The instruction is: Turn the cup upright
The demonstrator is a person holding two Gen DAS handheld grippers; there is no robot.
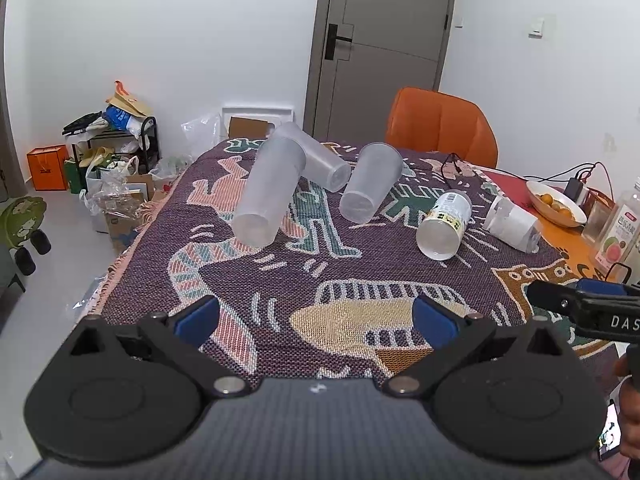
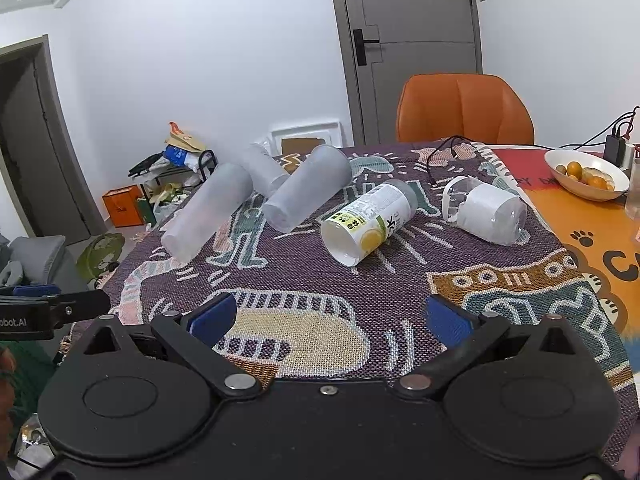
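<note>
Both cameras sit low at the near edge of the table (image 1: 560, 236), facing the door (image 1: 384, 48) and the chair (image 2: 464, 108). The left one stands further left; both share the fallen cups (image 2: 308, 194).

Home room, orange chair (image 2: 464, 108), door (image 2: 416, 40), clutter (image 1: 108, 148)

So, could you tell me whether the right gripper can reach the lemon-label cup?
Probably yes: the right gripper is open, and only bare blanket lies between it and the lemon-label cup, which lies on its side apart from the others.
</note>
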